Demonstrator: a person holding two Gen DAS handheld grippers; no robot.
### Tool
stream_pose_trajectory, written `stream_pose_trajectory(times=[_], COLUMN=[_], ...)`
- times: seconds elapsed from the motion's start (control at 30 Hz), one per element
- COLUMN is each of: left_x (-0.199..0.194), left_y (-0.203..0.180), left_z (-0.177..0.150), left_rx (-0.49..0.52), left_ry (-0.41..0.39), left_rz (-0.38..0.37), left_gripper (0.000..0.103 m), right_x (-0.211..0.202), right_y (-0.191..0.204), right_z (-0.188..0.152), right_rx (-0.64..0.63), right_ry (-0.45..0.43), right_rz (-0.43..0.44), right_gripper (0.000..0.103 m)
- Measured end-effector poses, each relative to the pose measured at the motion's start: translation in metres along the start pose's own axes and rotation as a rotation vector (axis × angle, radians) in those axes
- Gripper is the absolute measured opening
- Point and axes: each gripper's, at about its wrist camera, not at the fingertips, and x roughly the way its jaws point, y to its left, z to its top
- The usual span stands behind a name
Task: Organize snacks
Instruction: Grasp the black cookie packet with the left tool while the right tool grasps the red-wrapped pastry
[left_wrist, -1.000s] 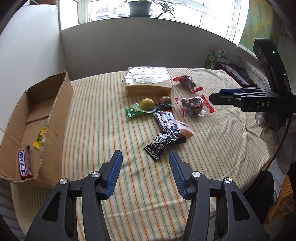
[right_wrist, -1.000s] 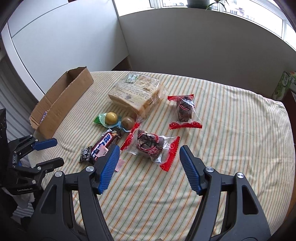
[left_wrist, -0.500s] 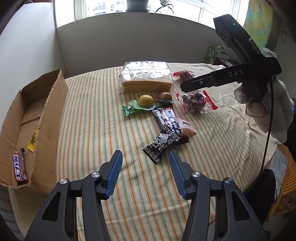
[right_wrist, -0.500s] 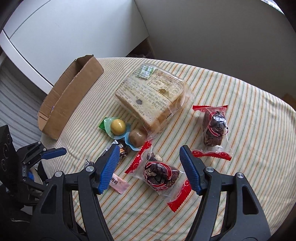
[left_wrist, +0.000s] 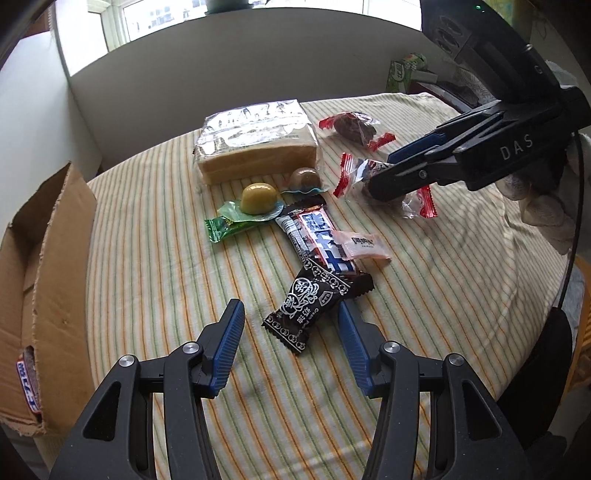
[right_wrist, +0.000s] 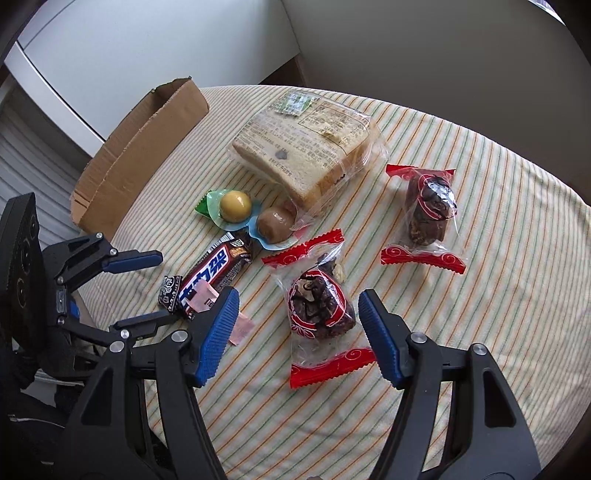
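Note:
Snacks lie on a striped tablecloth (left_wrist: 155, 258). My left gripper (left_wrist: 289, 309) is open and low over a black snack packet (left_wrist: 314, 304), which lies between its blue pads untouched. A blue chocolate bar (left_wrist: 321, 236) and a small pink packet (left_wrist: 364, 245) lie just beyond. My right gripper (right_wrist: 298, 297) is open around a red-ended cake packet (right_wrist: 317, 306), pads apart from it. A second cake packet (right_wrist: 428, 210), a bagged bread loaf (right_wrist: 306, 147), a yellow jelly cup (right_wrist: 235, 205) and a brown jelly cup (right_wrist: 275, 223) lie farther back.
An open cardboard box (left_wrist: 55, 277) stands at the table's left edge with a chocolate bar (left_wrist: 29, 380) inside. A green carton (left_wrist: 404, 72) sits at the far right by the wall. A gloved hand (left_wrist: 546, 214) holds the right gripper. The table's rounded edge runs close in front.
Both grippers have sunk and moved in toward the snacks. The right one now straddles the near cake packet; the left one has closed in on the black packet. Jaw widths are unchanged.

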Motion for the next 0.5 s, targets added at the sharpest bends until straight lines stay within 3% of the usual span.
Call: stream_pose_trajectory(times=[0.13,0.37,0.43,0.5], left_x=[0.005,0.011,0.011,0.010], left_y=[0.014,0.016,0.016,0.016], left_z=[0.002,0.005,0.005,0.004], left_rx=[-0.061,-0.096,-0.103,-0.110], left_ry=[0.009,0.010,0.008,0.006], left_rz=[-0.040,-0.055,-0.055,-0.049], left_gripper=[0.050,0.024,0.022,0.022], right_x=[0.002,0.009,0.011,0.013], right_y=[-0.004,-0.001,0.004,0.006], right_z=[-0.002,-0.007,-0.008,-0.008], right_rx=[0.000,-0.014,-0.034,-0.041], right_ry=[0.002,0.015,0.013,0.022], right_rz=[-0.028,-0.077,-0.104,-0.129], right_gripper=[0.070,0.063,0.058,0.045])
